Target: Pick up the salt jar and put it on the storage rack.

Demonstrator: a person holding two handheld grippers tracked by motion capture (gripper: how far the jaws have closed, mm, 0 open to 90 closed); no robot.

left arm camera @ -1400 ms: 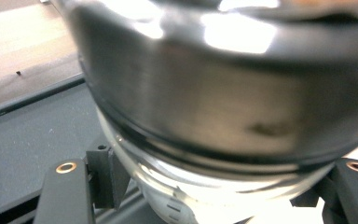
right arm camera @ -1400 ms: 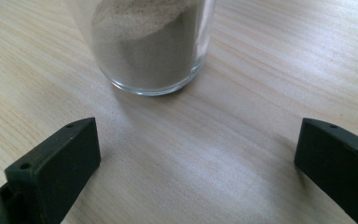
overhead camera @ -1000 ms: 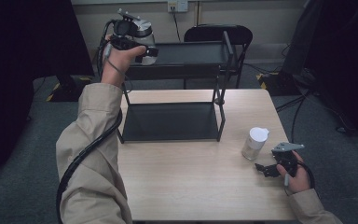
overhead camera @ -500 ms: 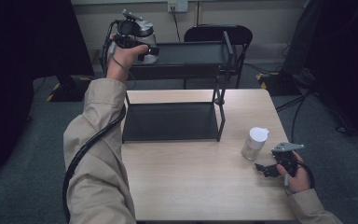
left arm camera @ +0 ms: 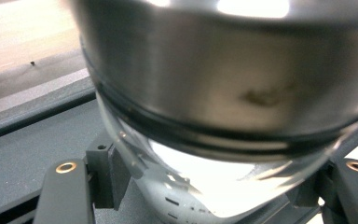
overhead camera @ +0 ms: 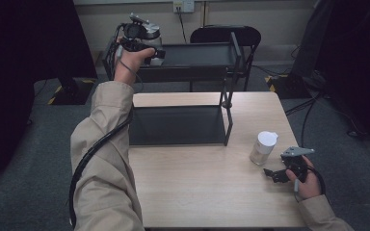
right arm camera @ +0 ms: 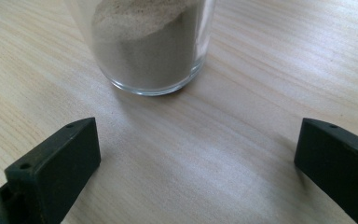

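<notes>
Now we see our left gripper [overhead camera: 155, 52] a little farther left along the top shelf [overhead camera: 197, 54] of the black metal rack [overhead camera: 229, 96] than it was a second ago, the forearm swung that way while the hand stayed at shelf height. We read that as the glass jar with a metal lid [left arm camera: 223, 93] being carried along the upper shelf toward a spot at its left end, so the placing step looks close, though we cannot say it is set down yet.

In the left gripper view the jar sits between the fingers [left arm camera: 107, 175], its clear lower wall pressed against both pads and its brushed lid band rising just above them; the fingers are pinching the jar. The dark shelf floor lies just beneath the fingers.

Our right gripper [overhead camera: 274, 174] has not shifted in that time: it rests low on the wooden surface [overhead camera: 197, 192] with its fingers [right arm camera: 56, 163] spread wide and holding nothing. The second glass jar of beige powder [right arm camera: 147, 51] stands upright just ahead of those fingers, slightly toward the left one, apart from both. In the high view it wears a white lid [overhead camera: 268, 138] and stands just beside the gripper.

We judge that this jar is next in line for the rack.
</notes>
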